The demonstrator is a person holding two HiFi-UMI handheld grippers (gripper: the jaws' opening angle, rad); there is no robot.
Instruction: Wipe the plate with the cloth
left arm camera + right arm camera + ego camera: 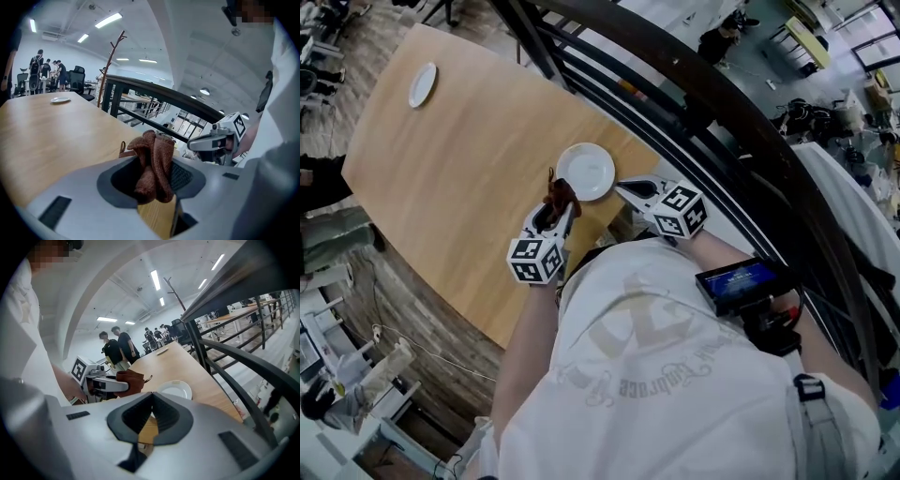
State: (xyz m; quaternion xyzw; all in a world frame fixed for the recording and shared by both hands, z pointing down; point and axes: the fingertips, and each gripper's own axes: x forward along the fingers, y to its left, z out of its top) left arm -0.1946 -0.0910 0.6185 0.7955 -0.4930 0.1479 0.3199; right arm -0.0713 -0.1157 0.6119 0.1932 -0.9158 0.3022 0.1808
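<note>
A round white plate (pixel 586 171) rests on the wooden table (pixel 459 169) near its railing-side edge; it also shows in the right gripper view as the plate (pixel 176 390). My left gripper (pixel 562 200) is shut on a bunched reddish-brown cloth (pixel 560 195), held just left of the plate and above the table. In the left gripper view the cloth (pixel 152 166) bulges up between the jaws of that gripper (pixel 154 180). My right gripper (pixel 623 188) sits at the plate's near right edge; in its own view the right gripper (pixel 151 404) has its jaws together with nothing held.
A second small white plate (pixel 423 84) lies at the table's far end. A dark metal railing (pixel 675 103) runs along the table's right side. Several people (pixel 117 350) stand beyond the far end. A coat stand (pixel 111 61) rises behind the railing.
</note>
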